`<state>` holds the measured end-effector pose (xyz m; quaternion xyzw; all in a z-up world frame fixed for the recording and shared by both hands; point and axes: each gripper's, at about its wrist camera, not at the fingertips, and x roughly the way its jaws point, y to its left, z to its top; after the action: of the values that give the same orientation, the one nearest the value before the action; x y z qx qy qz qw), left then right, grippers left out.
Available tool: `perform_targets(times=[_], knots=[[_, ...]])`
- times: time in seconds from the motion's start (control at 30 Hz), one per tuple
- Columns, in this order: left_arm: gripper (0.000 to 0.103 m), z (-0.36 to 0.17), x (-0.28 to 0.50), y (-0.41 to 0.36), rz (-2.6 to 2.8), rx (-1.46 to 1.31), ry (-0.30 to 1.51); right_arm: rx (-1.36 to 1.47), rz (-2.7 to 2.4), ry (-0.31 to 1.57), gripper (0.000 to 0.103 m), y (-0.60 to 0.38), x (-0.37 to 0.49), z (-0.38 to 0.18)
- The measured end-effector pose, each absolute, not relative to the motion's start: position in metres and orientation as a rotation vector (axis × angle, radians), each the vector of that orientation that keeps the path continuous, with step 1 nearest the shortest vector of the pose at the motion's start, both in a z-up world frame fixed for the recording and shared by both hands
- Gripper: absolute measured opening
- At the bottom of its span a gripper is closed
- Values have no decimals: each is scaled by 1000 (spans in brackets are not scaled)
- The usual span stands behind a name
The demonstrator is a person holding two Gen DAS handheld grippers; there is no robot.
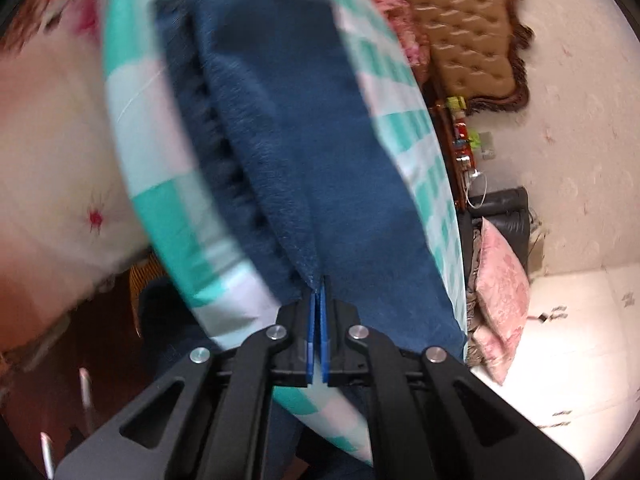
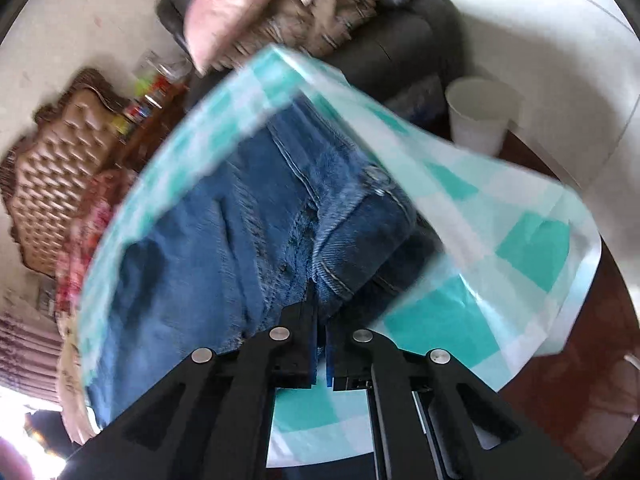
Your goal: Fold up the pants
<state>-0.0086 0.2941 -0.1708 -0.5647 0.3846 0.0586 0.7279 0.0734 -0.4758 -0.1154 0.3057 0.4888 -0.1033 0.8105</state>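
Note:
Blue jeans [image 1: 304,152] lie on a teal-and-white checked cloth [image 1: 168,208]. In the left wrist view my left gripper [image 1: 319,292] is shut on a folded edge of the jeans, and the fabric rises from the blue pads. In the right wrist view my right gripper [image 2: 318,312] is shut on the jeans [image 2: 224,240] near the crotch seam and waistband, lifting them off the checked cloth [image 2: 520,248]. Both views are blurred by motion.
A tufted brown headboard [image 1: 468,28] and pink pillows [image 1: 504,280] stand to the right in the left wrist view. The right wrist view shows a white cup [image 2: 480,116] on a dark wooden surface, and a dark sofa [image 2: 400,32] with pillows beyond.

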Motion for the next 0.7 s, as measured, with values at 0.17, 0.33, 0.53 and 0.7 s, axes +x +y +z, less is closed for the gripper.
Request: perform_targets(times=[0.17, 0.33, 0.53, 0.7], knots=[[18, -168, -18, 322, 126, -1281, 731, 634, -227, 1058, 2, -476, 71, -128], [23, -171, -18, 378, 209, -1300, 678, 608, -237, 1068, 2, -472, 75, -131], [2, -169, 1, 415, 239, -1282, 712, 594, -245, 1074, 1, -471, 76, -131], [2, -123, -22, 389, 323, -1124, 680, 596, -249, 1074, 2, -472, 75, -130]])
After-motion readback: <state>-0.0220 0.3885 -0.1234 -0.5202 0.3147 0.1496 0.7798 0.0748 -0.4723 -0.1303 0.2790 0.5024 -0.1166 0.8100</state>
